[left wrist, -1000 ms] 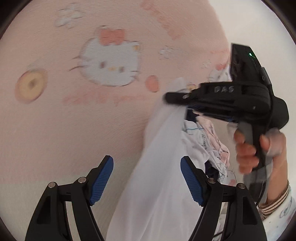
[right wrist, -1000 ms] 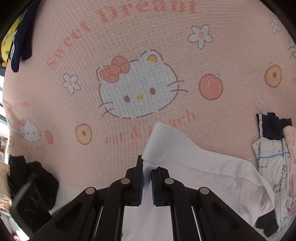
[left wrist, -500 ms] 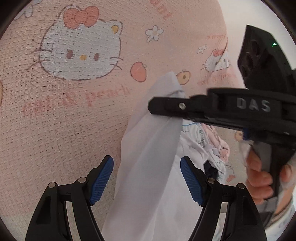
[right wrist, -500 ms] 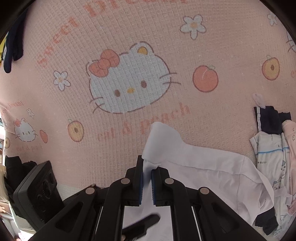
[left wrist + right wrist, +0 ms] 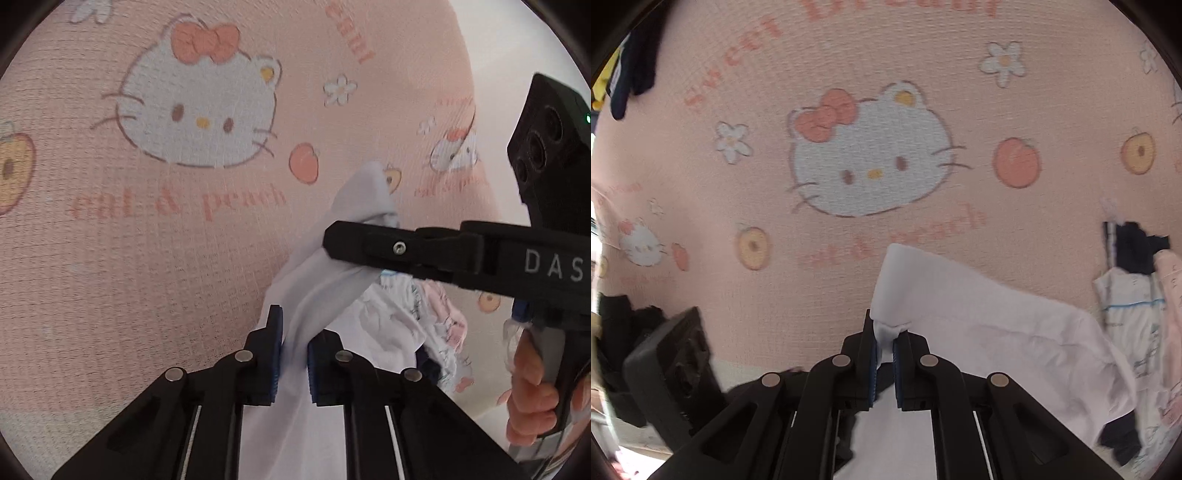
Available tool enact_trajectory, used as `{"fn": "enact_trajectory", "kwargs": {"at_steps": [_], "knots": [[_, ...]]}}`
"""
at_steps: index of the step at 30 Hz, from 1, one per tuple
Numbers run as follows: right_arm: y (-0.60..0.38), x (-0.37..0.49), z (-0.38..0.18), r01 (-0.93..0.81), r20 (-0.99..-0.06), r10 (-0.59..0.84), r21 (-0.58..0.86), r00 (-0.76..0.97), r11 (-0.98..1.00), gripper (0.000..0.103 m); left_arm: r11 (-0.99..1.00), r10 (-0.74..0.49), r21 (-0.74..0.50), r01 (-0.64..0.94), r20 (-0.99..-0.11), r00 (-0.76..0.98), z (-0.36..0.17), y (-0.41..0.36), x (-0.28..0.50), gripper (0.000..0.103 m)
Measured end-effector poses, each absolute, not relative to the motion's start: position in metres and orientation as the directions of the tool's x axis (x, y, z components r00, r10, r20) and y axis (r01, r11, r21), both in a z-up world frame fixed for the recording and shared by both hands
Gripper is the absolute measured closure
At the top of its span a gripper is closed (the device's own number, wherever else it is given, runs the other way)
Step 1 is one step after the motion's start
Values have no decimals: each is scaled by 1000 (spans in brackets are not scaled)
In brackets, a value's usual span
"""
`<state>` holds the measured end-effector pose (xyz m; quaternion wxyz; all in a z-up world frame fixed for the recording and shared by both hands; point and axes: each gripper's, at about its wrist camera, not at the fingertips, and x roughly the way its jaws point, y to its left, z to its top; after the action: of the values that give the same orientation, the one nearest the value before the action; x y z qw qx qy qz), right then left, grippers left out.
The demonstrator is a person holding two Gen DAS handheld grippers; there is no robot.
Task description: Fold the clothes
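Observation:
A white garment (image 5: 317,280) hangs lifted above the pink Hello Kitty blanket (image 5: 147,258). My left gripper (image 5: 294,332) is shut on a bunched fold of it near its lower part. My right gripper (image 5: 884,338) is shut on an edge of the same white garment (image 5: 979,314), which spreads to the right in the right wrist view. In the left wrist view the right gripper (image 5: 332,240) reaches in from the right, pinching the garment higher up, with the hand (image 5: 532,391) on its handle.
A pile of printed white, pink and dark clothes (image 5: 1137,302) lies at the right; it also shows in the left wrist view (image 5: 424,321). Dark clothes (image 5: 624,332) lie at the left edge, and a navy and yellow item (image 5: 624,81) at the top left.
My left gripper has closed from wide open onto the white garment. The right gripper has kept its hold and the garment is drawn tauter between the two.

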<state>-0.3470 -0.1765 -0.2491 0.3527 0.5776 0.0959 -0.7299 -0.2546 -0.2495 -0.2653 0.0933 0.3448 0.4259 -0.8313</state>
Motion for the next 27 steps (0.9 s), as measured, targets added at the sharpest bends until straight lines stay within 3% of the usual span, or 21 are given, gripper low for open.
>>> {"fn": "enact_trajectory", "kwargs": {"at_steps": [16,23,27], "knots": [[-270,-302,-203,696,-879,-473,310,-48,-647,98,-488,-2,-688,537,-615,-789,-243,-313,-169,94],[-299,-286,-198,762,-897,-439,248,-53,-598,98,-437,8,-740,511,-571,-821,-252,-326,-141,94],[-285,-295,-207,746,-921,-388,228,-44,-626,97,-422,33,-727,541,-609,-792,-254,-324,-146,92]]}}
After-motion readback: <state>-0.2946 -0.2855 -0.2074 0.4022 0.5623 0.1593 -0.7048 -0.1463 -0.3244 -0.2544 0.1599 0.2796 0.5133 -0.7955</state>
